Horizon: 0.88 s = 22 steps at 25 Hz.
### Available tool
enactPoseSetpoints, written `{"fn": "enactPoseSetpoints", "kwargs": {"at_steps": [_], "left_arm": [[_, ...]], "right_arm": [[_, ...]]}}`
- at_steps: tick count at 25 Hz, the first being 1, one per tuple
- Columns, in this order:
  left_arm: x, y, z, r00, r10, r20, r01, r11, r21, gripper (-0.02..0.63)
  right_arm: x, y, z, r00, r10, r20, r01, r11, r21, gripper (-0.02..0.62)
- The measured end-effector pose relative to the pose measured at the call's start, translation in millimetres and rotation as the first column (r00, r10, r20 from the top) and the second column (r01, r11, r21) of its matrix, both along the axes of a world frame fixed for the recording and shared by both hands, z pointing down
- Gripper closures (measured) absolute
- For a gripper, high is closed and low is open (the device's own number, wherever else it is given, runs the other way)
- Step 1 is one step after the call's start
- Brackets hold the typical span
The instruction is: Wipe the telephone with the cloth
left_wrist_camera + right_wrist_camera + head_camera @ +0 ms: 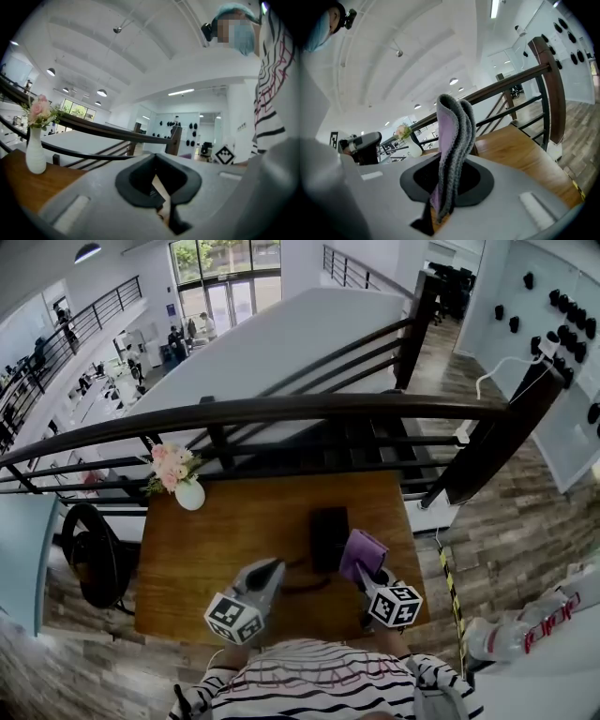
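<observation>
Cloth [452, 140]: pinched at lower edge by R gripper [437, 213], clamped tight, folded layers sticking up out of the grip, grey outside, lilac inside. Looks soft, light, floppy. Holds fine by a bunched edge, but needs enough free cloth past the tips to work as a pad.

L gripper [163, 210]: closed, nothing visible in it, held over table [187, 559] near front edge.

Phone [328, 535]: lies on table approx centre-right, just beyond both grippers. Seems touched, or nearly, by cloth on its R side; can't tell which. Reads as a dark, rigid block, prob. light enough to slide under a wipe, w/ handset likely loose in cradle. Best steadied by pressing L gripper on body edge, not grabbed by handset or cord.

Also thin dark line [305, 588] on table betw. L gripper & phone. Maybe cord, too small to say.

Farther out: vase [188, 493] w/ pink flowers at far L corner, well apart from phone, likely tippy if bumped. Then railing [281, 412] behind table.
</observation>
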<state>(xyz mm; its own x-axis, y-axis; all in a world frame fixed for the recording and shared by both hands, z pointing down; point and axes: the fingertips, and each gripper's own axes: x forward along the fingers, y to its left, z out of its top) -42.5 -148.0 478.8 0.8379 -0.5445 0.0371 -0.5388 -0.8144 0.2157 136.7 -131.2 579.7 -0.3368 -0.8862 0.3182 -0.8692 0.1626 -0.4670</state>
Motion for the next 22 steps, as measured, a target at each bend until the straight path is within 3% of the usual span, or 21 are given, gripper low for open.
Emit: {"fn": "enactPoseSetpoints", "kwargs": {"at_steps": [12, 22], "left_arm": [[0, 9, -6, 0.993, 0.117, -0.009, -0.117, 0.993, 0.013, 0.604], [-12, 14, -3, 0.989, 0.145, 0.01, -0.145, 0.989, 0.011, 0.604]], "right_arm": [[-22, 38, -34, 0.996, 0.078, 0.035, -0.081, 0.994, 0.074, 0.541], [-38, 47, -32, 0.995, 0.098, 0.015, -0.099, 0.992, 0.083, 0.543]]}}
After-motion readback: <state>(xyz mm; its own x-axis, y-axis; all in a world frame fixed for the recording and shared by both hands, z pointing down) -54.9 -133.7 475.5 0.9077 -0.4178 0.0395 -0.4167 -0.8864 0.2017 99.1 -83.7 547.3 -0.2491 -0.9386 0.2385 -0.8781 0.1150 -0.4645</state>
